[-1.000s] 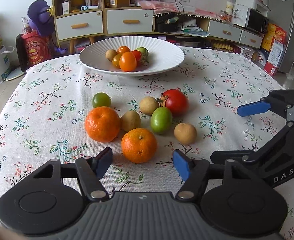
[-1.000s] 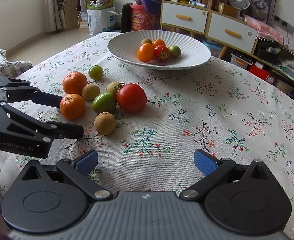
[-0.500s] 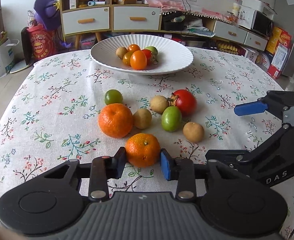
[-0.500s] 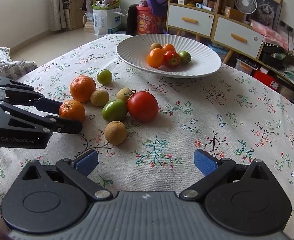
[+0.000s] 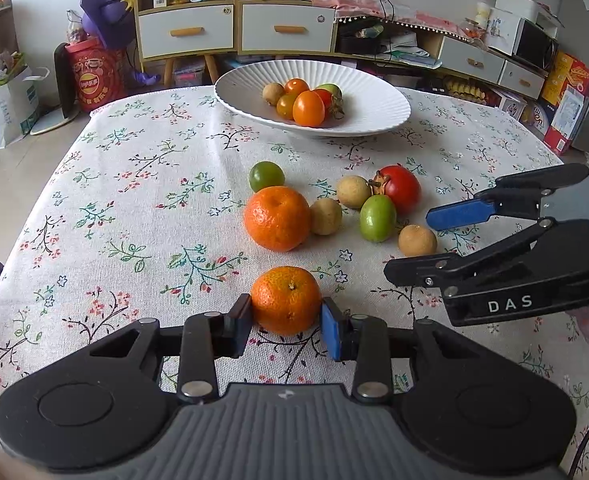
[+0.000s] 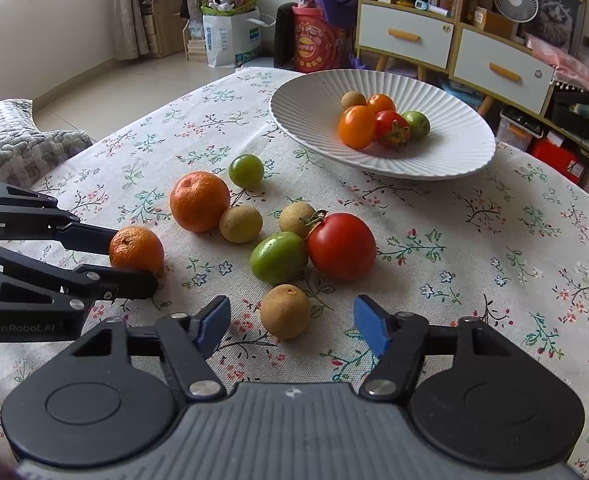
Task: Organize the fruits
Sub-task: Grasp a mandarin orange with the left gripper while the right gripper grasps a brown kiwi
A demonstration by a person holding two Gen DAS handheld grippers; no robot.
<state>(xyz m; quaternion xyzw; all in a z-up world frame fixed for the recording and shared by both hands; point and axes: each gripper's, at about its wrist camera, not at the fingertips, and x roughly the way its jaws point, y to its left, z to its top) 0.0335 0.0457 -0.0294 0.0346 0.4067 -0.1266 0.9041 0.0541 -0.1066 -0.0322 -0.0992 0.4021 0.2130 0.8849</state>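
Note:
My left gripper [image 5: 286,326] is shut on a small orange mandarin [image 5: 285,299], which also shows in the right wrist view [image 6: 136,249]. A larger mandarin [image 5: 276,217], a small green fruit [image 5: 266,176], a red tomato [image 5: 401,189], a green oval fruit [image 5: 377,218] and three tan longans lie loose on the floral tablecloth. My right gripper [image 6: 290,326] is open, with a tan longan [image 6: 285,311] between its fingers. A white ribbed plate [image 5: 374,114] at the far side holds several small fruits.
The table's left edge [image 5: 34,216] drops to the floor. A grey quilted cushion [image 6: 18,140] lies at the table's left corner. Cabinets and clutter stand behind the table. My right gripper's fingers [image 5: 462,212] reach in beside the loose fruit.
My left gripper closed on the small mandarin and drew it back from the group. My right gripper moved forward around the near longan and narrowed its opening.

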